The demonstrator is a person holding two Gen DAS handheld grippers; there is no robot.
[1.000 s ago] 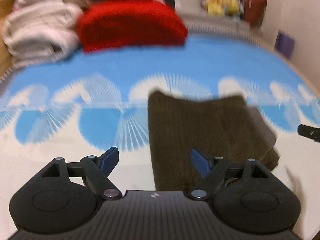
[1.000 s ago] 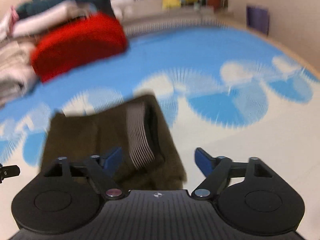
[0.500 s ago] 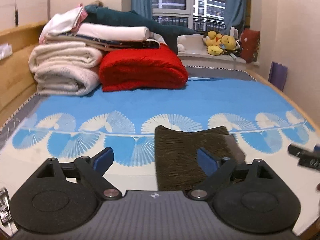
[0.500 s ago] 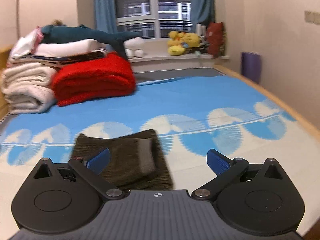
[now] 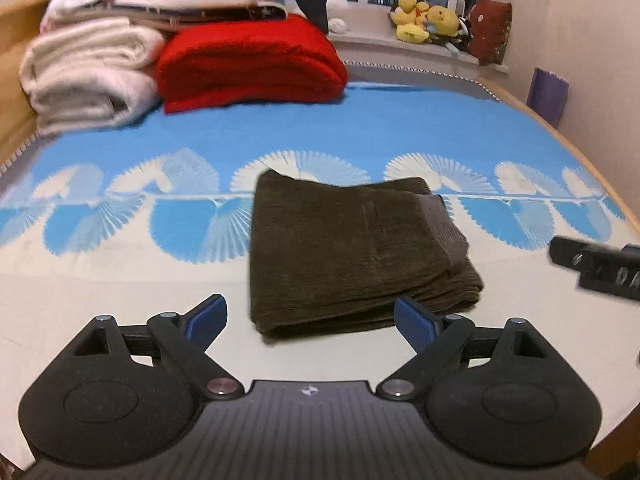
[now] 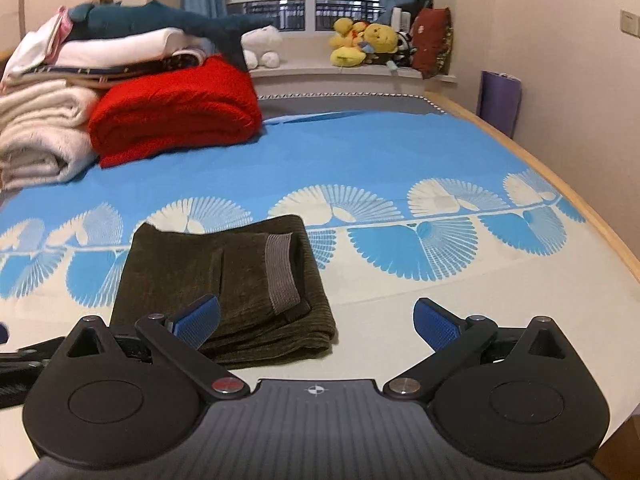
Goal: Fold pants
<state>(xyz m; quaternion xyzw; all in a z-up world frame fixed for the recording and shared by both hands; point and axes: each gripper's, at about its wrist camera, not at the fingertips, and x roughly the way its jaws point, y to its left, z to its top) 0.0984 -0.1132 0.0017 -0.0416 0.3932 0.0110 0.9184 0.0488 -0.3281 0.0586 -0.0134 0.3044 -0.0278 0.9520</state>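
Note:
The dark olive pants [image 5: 352, 248] lie folded into a compact rectangle on the bed, with a grey waistband strip [image 6: 282, 276] showing on the right side. My left gripper [image 5: 310, 320] is open and empty, just in front of the pants' near edge. My right gripper [image 6: 316, 320] is open and empty, near the pants' [image 6: 224, 280] front right corner. The right gripper also shows at the right edge of the left wrist view [image 5: 596, 268]. Part of the left gripper shows at the left edge of the right wrist view [image 6: 20, 364].
The bed has a blue and cream sheet [image 5: 360, 128] with fan patterns. A red folded blanket [image 5: 248, 64] and a stack of white blankets [image 5: 88, 68] sit at the far left. Plush toys [image 6: 364, 44] line the window sill. A wooden bed edge [image 6: 560, 184] runs along the right.
Both grippers have drawn back from the folded pants and risen, then dipped slightly closer again. The pants have stayed folded in place. Both grippers remain open.

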